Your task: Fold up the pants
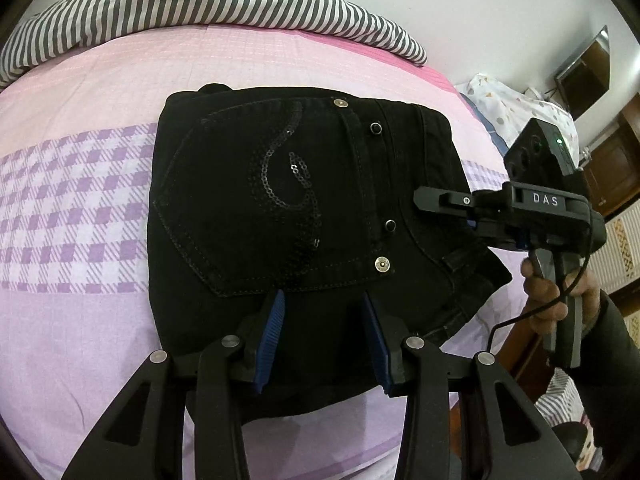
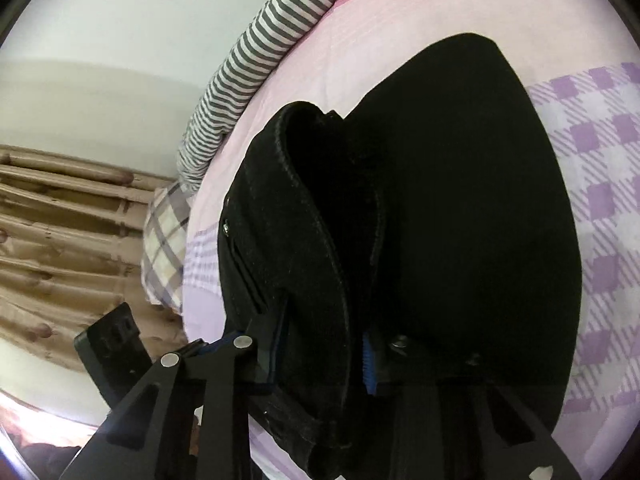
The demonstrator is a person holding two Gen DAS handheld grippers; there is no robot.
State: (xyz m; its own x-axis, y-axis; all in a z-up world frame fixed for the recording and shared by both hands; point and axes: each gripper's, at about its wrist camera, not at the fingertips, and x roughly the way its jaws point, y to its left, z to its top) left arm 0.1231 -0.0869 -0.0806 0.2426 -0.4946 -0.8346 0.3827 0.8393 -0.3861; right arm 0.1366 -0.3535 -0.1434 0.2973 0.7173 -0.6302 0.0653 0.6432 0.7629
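Note:
Black pants (image 1: 280,208) lie folded into a compact stack on the pink and purple checked bed sheet (image 1: 80,208), with a sequined back pocket facing up. My left gripper (image 1: 323,300) hovers over the stack's near edge, its blue pads (image 1: 272,336) apart and no cloth pinched between them. My right gripper (image 1: 430,210) comes in from the right at the waistband side, held by a person's hand (image 1: 540,280). In the right wrist view the thick waistband fold (image 2: 304,264) fills the gap of the right gripper (image 2: 324,348), whose pads press on it.
A grey and white striped blanket (image 1: 200,4) runs along the far side of the bed. A patterned pillow (image 1: 520,108) lies at the right end, with a wall screen (image 1: 588,68) and wooden furniture (image 1: 608,168) beyond. Beige curtains (image 2: 60,220) hang past the bed.

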